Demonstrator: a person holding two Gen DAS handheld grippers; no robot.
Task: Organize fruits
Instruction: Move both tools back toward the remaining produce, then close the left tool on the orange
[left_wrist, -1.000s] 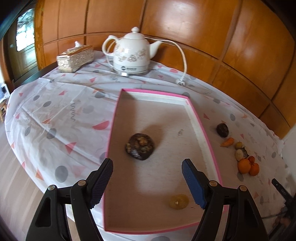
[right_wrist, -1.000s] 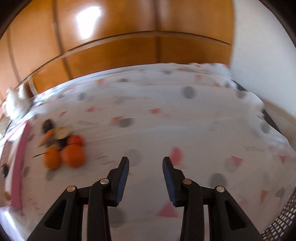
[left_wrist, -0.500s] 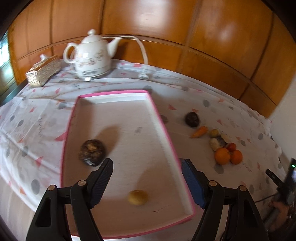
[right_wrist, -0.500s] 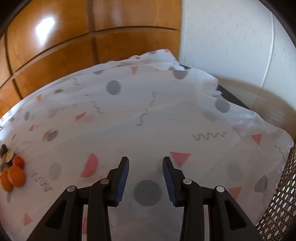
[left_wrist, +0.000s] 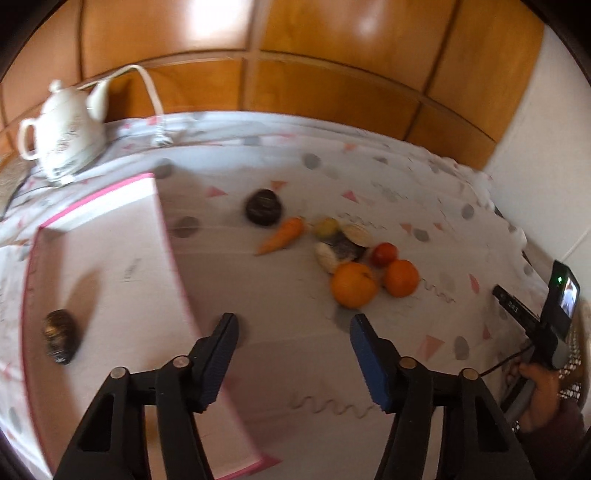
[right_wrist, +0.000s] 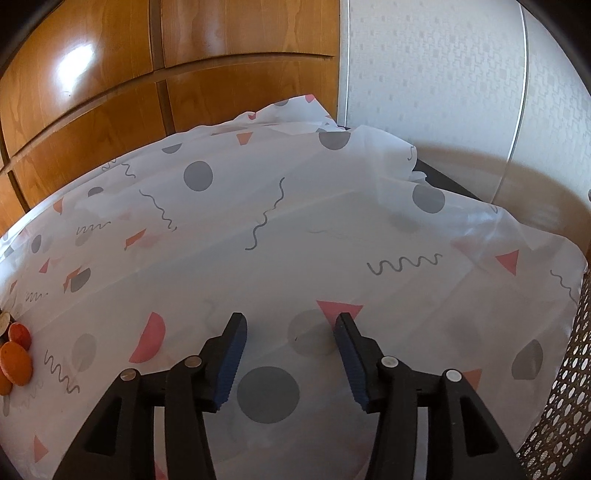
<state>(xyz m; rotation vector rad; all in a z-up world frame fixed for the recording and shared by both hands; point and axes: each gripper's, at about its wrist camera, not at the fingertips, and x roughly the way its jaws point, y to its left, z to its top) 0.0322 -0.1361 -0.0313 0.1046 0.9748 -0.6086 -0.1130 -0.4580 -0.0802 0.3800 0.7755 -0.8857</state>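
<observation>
Two grippers, both empty. The left gripper (left_wrist: 291, 338) hangs with its jaws spread wide over the patterned tablecloth (left_wrist: 369, 173), just off the pink-rimmed tray's (left_wrist: 162, 229) right wall, facing the fruit pile. The right gripper (right_wrist: 290, 338) hovers part-open over bare cloth near the table's right edge, well away from the action.

One dark fruit (left_wrist: 61, 336) sits in the tray near its left wall. Outside it lie another dark round one (left_wrist: 264, 206), a carrot (left_wrist: 282, 236), and a tight cluster: big orange (left_wrist: 352, 284) touching a smaller orange (left_wrist: 400, 277), a tomato (left_wrist: 384, 254) behind, pale pieces beside.

Trouble ahead, I'd say: the oranges are packed so close that a wide grab could knock the neighbour rolling toward the table's near edge. That loose cloth could also snag a fingertip, and the left view is blurred, so aim is uncertain. The teapot (left_wrist: 62, 136) stands far off.
</observation>
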